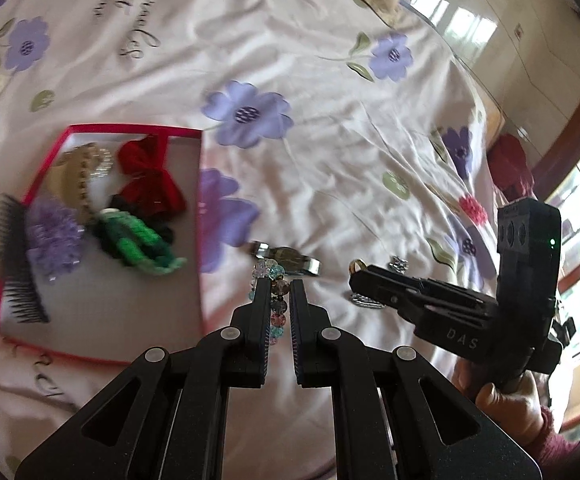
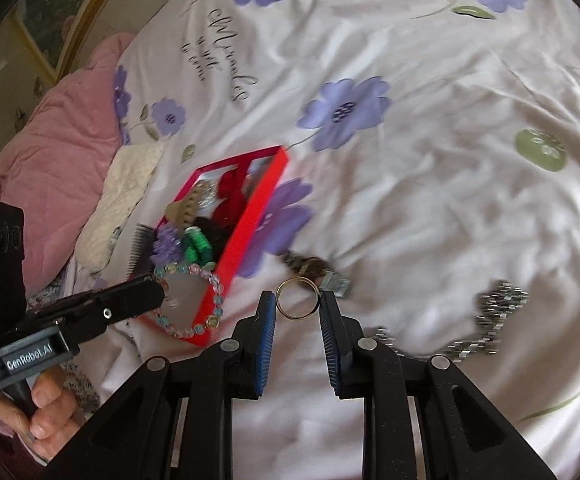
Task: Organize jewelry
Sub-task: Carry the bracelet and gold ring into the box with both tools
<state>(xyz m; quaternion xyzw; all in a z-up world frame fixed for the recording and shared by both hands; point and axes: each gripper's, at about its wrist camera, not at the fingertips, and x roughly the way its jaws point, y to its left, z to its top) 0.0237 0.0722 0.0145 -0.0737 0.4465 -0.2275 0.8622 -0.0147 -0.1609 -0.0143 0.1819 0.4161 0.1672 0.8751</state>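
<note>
A red-rimmed box (image 1: 200, 184) lies on the flowered bedsheet, also in the right wrist view (image 2: 250, 224). It holds a red bow (image 1: 150, 176), a green braided band (image 1: 138, 244), a purple scrunchie (image 1: 52, 236) and a black comb (image 1: 12, 256). My left gripper (image 1: 280, 286) is shut on a pastel bead bracelet (image 1: 278, 312), which hangs over the box corner in the right wrist view (image 2: 194, 300). My right gripper (image 2: 297, 300) is shut on a gold ring (image 2: 298, 297), held upright between the pads; it also shows in the left wrist view (image 1: 356, 270).
A wristwatch (image 1: 286, 258) lies on the sheet just right of the box. A silver sparkly chain (image 2: 490, 316) lies at the right. A small silver piece (image 1: 398, 264) lies beyond the ring. A pink quilt (image 2: 46, 148) is at the left. The bed edge and floor (image 1: 530, 60) are at the far right.
</note>
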